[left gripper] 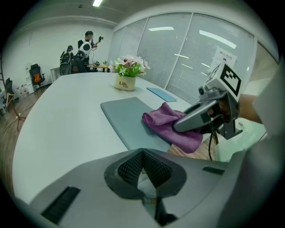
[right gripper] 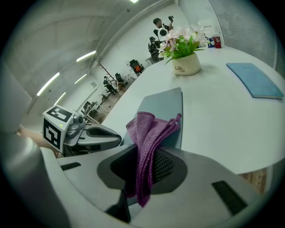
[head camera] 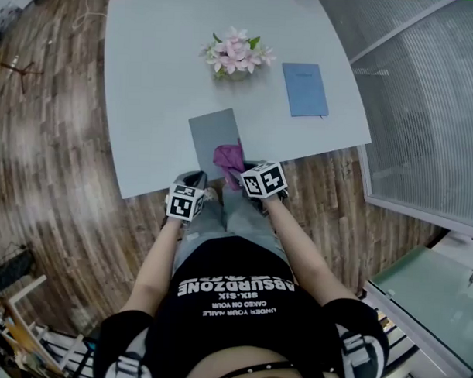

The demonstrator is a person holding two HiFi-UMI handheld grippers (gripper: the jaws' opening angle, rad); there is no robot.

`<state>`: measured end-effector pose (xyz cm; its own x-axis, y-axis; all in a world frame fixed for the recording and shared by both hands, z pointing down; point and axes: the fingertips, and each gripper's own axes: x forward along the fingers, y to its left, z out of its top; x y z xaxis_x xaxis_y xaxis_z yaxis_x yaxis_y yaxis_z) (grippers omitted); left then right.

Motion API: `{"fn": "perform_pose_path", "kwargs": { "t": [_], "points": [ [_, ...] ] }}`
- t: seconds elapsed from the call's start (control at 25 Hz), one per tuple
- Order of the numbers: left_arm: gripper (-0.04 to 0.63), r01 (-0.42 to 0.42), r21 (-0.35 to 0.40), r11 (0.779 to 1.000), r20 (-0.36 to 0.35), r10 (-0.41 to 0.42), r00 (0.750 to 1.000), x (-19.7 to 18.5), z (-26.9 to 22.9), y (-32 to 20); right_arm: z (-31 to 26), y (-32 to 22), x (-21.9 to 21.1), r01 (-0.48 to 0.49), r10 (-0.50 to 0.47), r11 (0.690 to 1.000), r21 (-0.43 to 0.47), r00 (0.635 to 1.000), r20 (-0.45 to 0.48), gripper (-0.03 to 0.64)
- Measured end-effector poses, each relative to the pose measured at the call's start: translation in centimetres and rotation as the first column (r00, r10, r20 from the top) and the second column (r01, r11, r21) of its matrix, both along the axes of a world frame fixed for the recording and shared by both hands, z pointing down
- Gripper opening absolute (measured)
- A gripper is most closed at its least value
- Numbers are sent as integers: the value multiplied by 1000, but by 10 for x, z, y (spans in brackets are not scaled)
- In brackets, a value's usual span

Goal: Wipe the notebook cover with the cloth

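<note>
A grey notebook [head camera: 214, 134] lies flat at the near edge of the white table [head camera: 147, 80]. My right gripper [head camera: 242, 170] is shut on a purple cloth [head camera: 230, 155], which rests bunched on the notebook's near right corner. In the right gripper view the cloth [right gripper: 147, 131] hangs folded between the jaws of my right gripper [right gripper: 149, 153], over the grey notebook [right gripper: 165, 103]. My left gripper [head camera: 193, 180] sits just off the table edge, left of the notebook, with its jaws together and nothing in them. In its own view, my left gripper [left gripper: 143, 153] is below the cloth [left gripper: 167, 122].
A blue notebook [head camera: 305, 89] lies at the table's right side. A pot of pink flowers [head camera: 236, 56] stands beyond the grey notebook. Glass partitions [head camera: 425, 113] run along the right. Wooden floor [head camera: 51, 162] surrounds the table. People and chairs are far behind.
</note>
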<state>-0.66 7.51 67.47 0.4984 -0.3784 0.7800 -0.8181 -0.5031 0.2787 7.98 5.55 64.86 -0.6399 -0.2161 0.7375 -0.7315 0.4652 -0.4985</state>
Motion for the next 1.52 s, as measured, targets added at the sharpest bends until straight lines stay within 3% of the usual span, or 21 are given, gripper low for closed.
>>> {"fn": "perform_pose_path", "kwargs": {
  "t": [0.36,0.76,1.52],
  "points": [
    [14,-21,-18,1000,-7,21,1000,7,4,-5,2,-11,35,-63,64,998,4,997,-35,80],
    [14,-21,-2,1000,5,21,1000,7,5,-5,12,-6,54,-80,88,994,70,990,-111,80],
    [14,-66,-30,997,-61,65,996,7,6,-3,18,-6,52,-22,34,997,75,986,-163,80]
  ]
}}
